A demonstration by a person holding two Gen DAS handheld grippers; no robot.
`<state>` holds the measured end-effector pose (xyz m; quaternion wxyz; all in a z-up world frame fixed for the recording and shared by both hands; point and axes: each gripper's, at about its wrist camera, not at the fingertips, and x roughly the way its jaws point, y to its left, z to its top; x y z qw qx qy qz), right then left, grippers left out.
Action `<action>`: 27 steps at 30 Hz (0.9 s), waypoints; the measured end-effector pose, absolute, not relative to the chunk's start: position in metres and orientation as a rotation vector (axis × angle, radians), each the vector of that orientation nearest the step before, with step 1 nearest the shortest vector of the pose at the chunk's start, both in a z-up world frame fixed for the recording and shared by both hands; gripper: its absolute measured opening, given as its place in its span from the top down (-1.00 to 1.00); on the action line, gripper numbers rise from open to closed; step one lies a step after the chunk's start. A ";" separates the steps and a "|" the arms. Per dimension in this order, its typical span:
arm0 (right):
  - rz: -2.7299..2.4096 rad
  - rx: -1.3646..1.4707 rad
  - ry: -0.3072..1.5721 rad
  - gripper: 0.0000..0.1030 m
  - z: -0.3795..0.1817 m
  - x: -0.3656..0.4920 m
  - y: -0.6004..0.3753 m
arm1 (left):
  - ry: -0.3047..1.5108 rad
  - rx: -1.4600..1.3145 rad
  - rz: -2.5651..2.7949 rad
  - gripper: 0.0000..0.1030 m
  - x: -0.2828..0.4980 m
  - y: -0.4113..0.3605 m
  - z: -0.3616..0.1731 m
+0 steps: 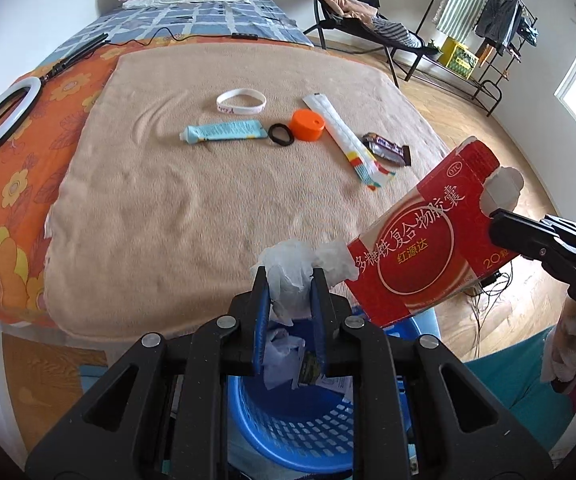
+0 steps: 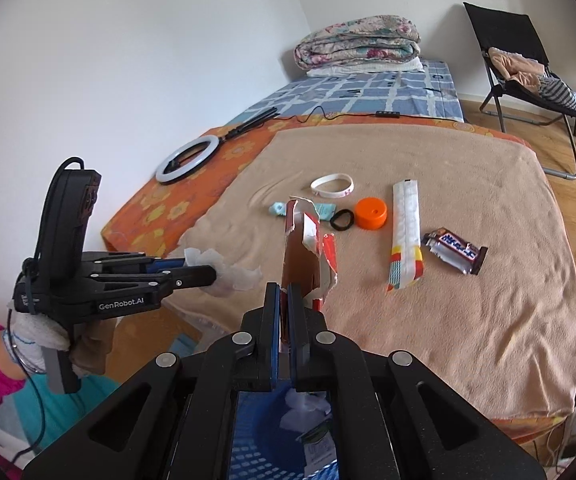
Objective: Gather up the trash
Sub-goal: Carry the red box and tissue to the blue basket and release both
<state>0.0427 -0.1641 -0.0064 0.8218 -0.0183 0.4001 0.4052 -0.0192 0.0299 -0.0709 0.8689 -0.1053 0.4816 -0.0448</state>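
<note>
Left wrist view: your left gripper (image 1: 289, 280) pinches a crumpled white tissue (image 1: 288, 276) above the blue basket (image 1: 288, 428), off the bed's near edge. Your right gripper (image 2: 284, 300) clamps a torn red box (image 2: 307, 248). Beyond, a candy bar (image 1: 387, 149) lies on the tan blanket (image 1: 168, 208).

Ring light (image 2: 187, 159), folded quilt (image 2: 357, 42), chair (image 2: 527, 76) (clothes heaped), wristband (image 1: 241, 101)

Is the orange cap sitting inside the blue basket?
No, the orange cap lies on the tan blanket, far from the blue basket.
</note>
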 end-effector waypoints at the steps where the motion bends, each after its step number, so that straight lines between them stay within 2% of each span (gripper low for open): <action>1: 0.868 -0.042 0.859 0.96 -0.009 0.037 -0.165 | 1.021 -0.216 -0.097 0.65 -0.024 0.028 -0.076; 12: 0.896 -0.103 0.919 0.96 -0.043 -0.003 -0.168 | 1.157 -0.180 -0.133 0.65 -0.063 0.012 -0.132; 27: 0.916 -0.131 0.956 0.96 -0.062 -0.029 -0.171 | 1.226 -0.141 -0.171 0.65 -0.064 -0.007 -0.155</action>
